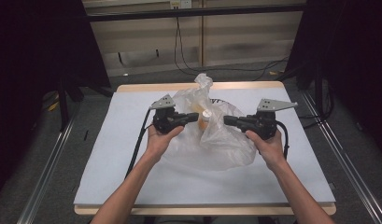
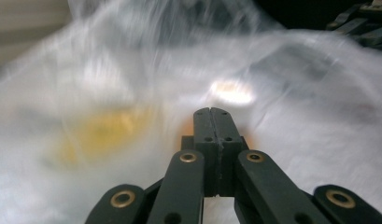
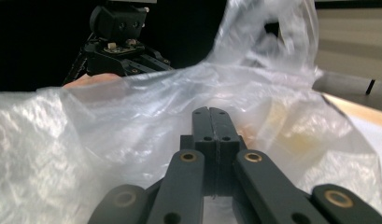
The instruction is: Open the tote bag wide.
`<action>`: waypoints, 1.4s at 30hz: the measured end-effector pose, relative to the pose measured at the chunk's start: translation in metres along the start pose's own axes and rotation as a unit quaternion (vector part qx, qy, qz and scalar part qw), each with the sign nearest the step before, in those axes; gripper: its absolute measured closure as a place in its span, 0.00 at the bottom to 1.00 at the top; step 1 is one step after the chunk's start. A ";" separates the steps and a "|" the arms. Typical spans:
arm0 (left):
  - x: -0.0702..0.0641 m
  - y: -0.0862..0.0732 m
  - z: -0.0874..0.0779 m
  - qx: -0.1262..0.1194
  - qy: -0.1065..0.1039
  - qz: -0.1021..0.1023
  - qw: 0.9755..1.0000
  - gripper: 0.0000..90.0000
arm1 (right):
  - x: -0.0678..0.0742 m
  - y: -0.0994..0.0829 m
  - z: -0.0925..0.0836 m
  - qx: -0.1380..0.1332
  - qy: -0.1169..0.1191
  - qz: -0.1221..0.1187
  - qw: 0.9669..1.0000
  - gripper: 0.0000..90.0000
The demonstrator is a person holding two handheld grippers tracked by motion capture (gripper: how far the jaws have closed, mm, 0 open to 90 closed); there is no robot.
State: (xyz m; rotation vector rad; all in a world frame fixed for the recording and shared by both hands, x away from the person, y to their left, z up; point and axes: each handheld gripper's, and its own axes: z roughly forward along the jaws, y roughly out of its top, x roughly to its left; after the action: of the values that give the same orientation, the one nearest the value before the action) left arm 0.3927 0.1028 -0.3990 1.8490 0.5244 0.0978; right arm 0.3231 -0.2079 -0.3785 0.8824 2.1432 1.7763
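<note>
A crumpled clear plastic bag (image 1: 212, 144) lies in the middle of the white table top, one corner sticking up at the back. Inside it stands a small orange bottle (image 1: 204, 122) with a pale cap. My left gripper (image 1: 196, 116) points in from the left, its jaws shut, tips against the bag beside the bottle. From the right, my right gripper (image 1: 225, 120) meets the bag, jaws also shut. In the left gripper view the shut jaws (image 2: 212, 112) face blurred film (image 2: 109, 93) with an orange glow behind. The right gripper view has shut jaws (image 3: 212, 112) before the bag (image 3: 109, 130).
The white board (image 1: 132, 158) rests on a wooden table with bare room at the left, right and front. Black curtains hang on both sides, cables lie on the floor behind, and metal rails run along the table's sides. The left gripper (image 3: 118, 32) shows beyond the bag.
</note>
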 end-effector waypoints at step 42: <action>0.047 -0.085 0.008 0.169 0.079 -0.031 0.982 1.00 | -0.055 -0.096 0.027 0.176 -0.063 0.029 0.982 1.00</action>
State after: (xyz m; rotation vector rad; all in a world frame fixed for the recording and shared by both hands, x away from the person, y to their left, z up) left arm 0.4110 0.1355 -0.4887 2.1647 0.7450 0.1215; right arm 0.3520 -0.2259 -0.4870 1.1137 2.4093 1.3406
